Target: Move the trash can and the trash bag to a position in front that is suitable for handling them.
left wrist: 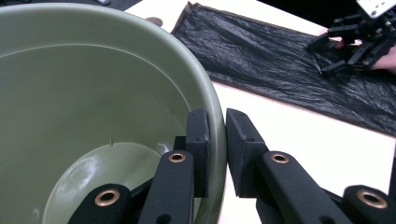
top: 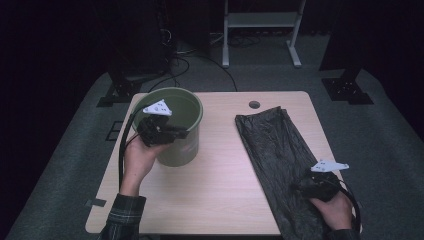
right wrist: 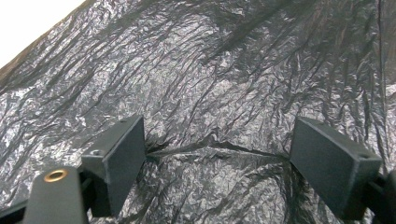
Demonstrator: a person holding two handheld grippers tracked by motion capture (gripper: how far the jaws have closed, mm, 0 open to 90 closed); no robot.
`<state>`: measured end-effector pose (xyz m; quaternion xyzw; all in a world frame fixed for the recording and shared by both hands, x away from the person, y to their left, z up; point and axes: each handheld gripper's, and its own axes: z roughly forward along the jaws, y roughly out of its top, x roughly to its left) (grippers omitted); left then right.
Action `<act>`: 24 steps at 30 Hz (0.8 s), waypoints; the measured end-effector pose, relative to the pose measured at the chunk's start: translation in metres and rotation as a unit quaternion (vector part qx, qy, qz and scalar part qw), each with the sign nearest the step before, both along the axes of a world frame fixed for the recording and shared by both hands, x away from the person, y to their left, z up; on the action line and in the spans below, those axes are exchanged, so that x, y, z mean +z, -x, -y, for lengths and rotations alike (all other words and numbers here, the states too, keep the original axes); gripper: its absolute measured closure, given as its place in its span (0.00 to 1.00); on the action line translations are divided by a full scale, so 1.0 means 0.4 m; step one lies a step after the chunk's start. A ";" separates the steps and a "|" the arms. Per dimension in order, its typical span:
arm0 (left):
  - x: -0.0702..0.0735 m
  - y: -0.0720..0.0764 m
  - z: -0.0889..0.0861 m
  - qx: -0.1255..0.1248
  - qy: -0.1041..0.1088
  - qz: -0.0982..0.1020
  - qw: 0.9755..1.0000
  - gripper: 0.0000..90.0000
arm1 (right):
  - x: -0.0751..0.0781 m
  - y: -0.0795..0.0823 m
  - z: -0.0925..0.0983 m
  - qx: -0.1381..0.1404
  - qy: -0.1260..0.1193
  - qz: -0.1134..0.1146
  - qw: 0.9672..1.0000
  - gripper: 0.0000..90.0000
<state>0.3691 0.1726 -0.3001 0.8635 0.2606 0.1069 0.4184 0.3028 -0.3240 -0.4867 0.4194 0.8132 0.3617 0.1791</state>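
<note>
An olive-green plastic bin (top: 187,150) stands upright on the left half of the table, and its inside (left wrist: 93,93) looks bare. My left gripper (top: 179,134) (left wrist: 218,119) is shut on the bin's near rim, one jaw inside the wall and one outside. A flat black plastic bag (top: 272,145) (left wrist: 280,51) (right wrist: 210,70) lies lengthwise on the right half. My right gripper (top: 300,188) (right wrist: 217,144) (left wrist: 327,56) stands open over the bag's near end. Its jaws are spread wide and a crease of plastic runs between the tips.
The light wooden table (top: 220,200) has a small round hole (top: 254,104) near its far edge. The bag's near end hangs over the front right edge. Beyond the table stand a white frame (top: 260,30) and black stand feet (top: 347,87) on grey carpet.
</note>
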 end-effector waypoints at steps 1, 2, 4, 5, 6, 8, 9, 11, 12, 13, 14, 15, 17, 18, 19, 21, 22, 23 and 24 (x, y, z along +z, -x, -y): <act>0.000 0.005 0.004 -0.003 0.000 -0.003 1.000 0.88 | 0.000 0.000 0.000 0.000 0.000 0.000 1.000 0.19; 0.000 0.011 0.009 -0.006 0.001 -0.003 1.000 0.88 | 0.000 0.000 0.000 0.000 0.000 0.000 1.000 0.20; -0.001 0.024 0.020 -0.013 0.002 -0.002 1.000 0.88 | 0.000 0.000 0.000 0.000 0.000 0.000 1.000 0.19; -0.001 0.029 0.024 -0.018 0.001 -0.001 1.000 0.88 | 0.000 0.000 0.000 0.000 0.000 0.000 1.000 0.20; -0.001 0.038 0.032 -0.024 0.000 0.000 1.000 0.88 | 0.000 0.000 0.000 0.000 0.000 0.000 1.000 0.20; -0.002 0.053 0.047 -0.033 0.002 -0.002 0.999 0.88 | 0.000 0.000 0.000 0.000 0.000 0.000 1.000 0.20; -0.001 0.060 0.054 -0.040 0.001 -0.001 0.999 0.88 | 0.000 0.000 0.000 0.000 0.000 0.000 1.000 0.20; -0.001 0.075 0.071 -0.052 0.000 -0.003 0.999 0.88 | 0.000 0.000 0.000 0.000 0.000 0.000 1.000 0.20; -0.001 0.089 0.084 -0.063 -0.002 -0.002 0.998 0.88 | 0.000 0.000 0.000 0.000 0.000 0.000 1.000 0.20; -0.001 0.089 0.084 -0.063 -0.002 -0.002 0.998 0.88 | 0.000 0.000 0.000 0.000 0.000 0.000 1.000 0.20; -0.001 0.100 0.093 -0.072 -0.002 -0.002 0.997 0.88 | 0.000 0.000 0.000 0.000 0.000 0.000 1.000 0.20; -0.002 0.106 0.099 -0.076 -0.002 -0.002 0.997 0.88 | 0.000 0.000 0.000 0.000 0.000 0.000 1.000 0.20; -0.001 0.121 0.111 -0.084 -0.003 -0.003 0.996 0.88 | 0.000 0.000 0.000 0.000 0.000 0.000 1.000 0.20; -0.001 0.125 0.114 -0.089 -0.003 -0.005 0.996 0.88 | 0.000 0.000 0.000 0.000 0.000 0.000 1.000 0.20; 0.000 0.128 0.116 -0.090 -0.003 -0.006 0.996 0.88 | 0.000 0.000 0.000 0.000 0.000 0.000 1.000 0.20; 0.000 0.127 0.117 -0.090 0.001 -0.004 0.996 0.87 | 0.000 0.000 0.000 0.000 0.000 0.000 1.000 0.20; 0.000 0.123 0.114 -0.087 0.007 -0.002 0.996 0.80 | 0.000 0.000 0.000 0.000 0.000 0.000 1.000 0.20; 0.001 0.119 0.111 -0.085 0.010 -0.002 0.996 0.79 | 0.000 0.000 0.000 0.000 0.000 0.000 1.000 0.19; 0.003 0.115 0.108 -0.083 0.015 -0.006 0.996 0.79 | 0.000 0.000 0.000 0.000 0.000 0.000 1.000 0.20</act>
